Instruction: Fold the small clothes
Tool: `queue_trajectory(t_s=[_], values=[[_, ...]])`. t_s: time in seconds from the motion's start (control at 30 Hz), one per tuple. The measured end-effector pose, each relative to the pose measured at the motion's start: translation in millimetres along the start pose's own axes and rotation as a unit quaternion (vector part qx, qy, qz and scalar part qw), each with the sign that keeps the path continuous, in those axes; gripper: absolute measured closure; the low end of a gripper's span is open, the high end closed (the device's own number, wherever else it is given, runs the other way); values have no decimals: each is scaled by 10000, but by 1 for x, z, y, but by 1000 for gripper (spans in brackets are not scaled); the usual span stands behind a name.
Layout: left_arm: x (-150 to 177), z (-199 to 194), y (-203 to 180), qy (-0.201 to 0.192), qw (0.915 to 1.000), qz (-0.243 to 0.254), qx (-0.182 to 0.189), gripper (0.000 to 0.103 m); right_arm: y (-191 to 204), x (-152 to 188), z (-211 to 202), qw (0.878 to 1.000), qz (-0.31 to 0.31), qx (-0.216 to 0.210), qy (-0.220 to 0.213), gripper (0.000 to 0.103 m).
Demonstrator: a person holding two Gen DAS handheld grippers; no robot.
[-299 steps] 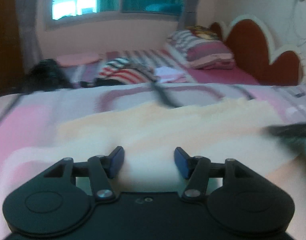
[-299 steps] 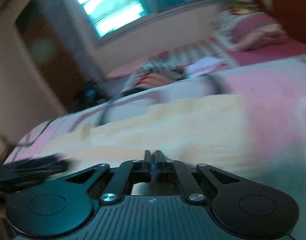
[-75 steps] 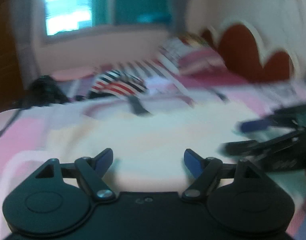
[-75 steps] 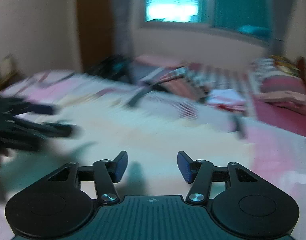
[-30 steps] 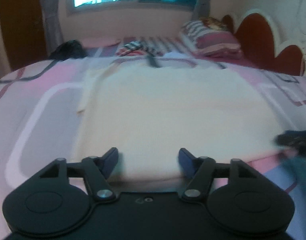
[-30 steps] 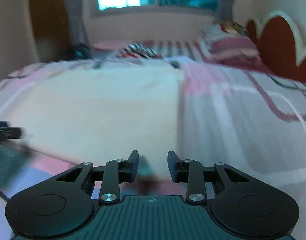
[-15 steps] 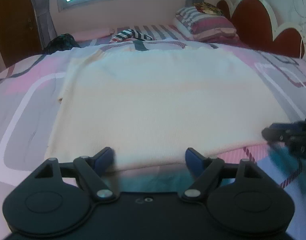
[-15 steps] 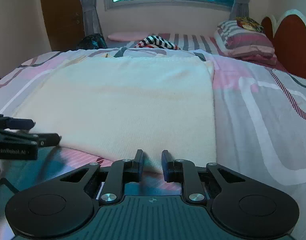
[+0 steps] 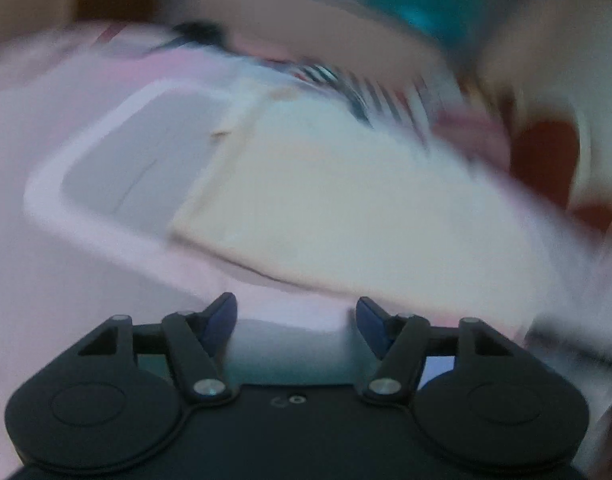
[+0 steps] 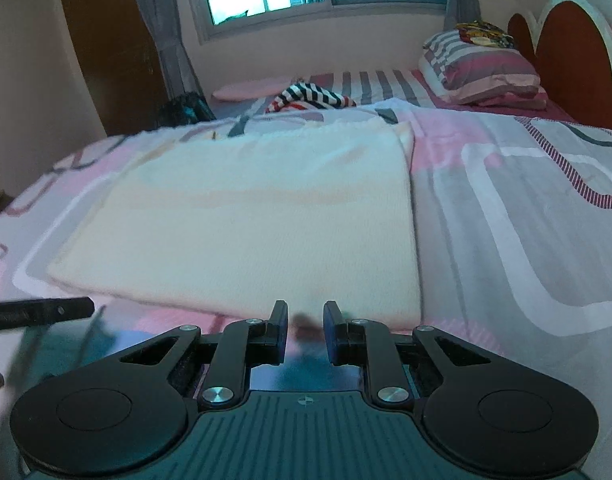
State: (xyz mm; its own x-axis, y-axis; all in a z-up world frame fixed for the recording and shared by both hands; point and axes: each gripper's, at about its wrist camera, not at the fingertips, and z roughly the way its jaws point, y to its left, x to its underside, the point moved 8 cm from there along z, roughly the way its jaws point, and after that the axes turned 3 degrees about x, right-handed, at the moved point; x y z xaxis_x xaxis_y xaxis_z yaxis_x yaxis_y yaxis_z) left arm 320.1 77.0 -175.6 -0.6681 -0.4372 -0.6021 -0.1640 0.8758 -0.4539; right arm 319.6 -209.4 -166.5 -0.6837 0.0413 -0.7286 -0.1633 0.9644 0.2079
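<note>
Your right gripper (image 10: 305,326) sits nearest the hem; the cloth runs away from you.

Its jaws stand narrowly parted, empty, just short of the near right edge of the flat cream knitted garment (image 10: 257,216) lying on the pink-and-grey patterned bedspread (image 10: 526,220). Your left gripper (image 9: 295,320) is wide apart and holds nothing, off the near left corner in a blurred view. The garment's sides stretch toward the striped pillow (image 10: 482,68), so I judge a near-to-far fold.
</note>
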Motion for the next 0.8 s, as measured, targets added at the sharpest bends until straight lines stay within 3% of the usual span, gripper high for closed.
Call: queue_trajectory(t_s=[0.1, 0.13, 0.17, 0.2, 0.47, 0.8], values=[[-9, 1, 24, -301, 9856, -1591, 496, 39, 5, -12, -1, 9997, 147, -147, -112, 84], [-12, 3, 28, -365, 9794, -1891, 599, 39, 7, -18, -1, 9995, 189, -121, -233, 88], [-15, 6, 31, -412, 9740, -2120, 691, 39, 9, -23, -1, 9991, 198, -121, -342, 103], [-19, 10, 33, -452, 9701, -2264, 755, 40, 12, -29, 0, 9988, 217, -157, -412, 103], [-34, 30, 32, -827, 9620, -2492, 750, 43, 37, -47, 18, 9973, 215, -563, -418, 103], [-42, 40, 31, -827, 9601, -2568, 739, 46, 37, -50, 28, 9972, 179, -636, -350, 103]])
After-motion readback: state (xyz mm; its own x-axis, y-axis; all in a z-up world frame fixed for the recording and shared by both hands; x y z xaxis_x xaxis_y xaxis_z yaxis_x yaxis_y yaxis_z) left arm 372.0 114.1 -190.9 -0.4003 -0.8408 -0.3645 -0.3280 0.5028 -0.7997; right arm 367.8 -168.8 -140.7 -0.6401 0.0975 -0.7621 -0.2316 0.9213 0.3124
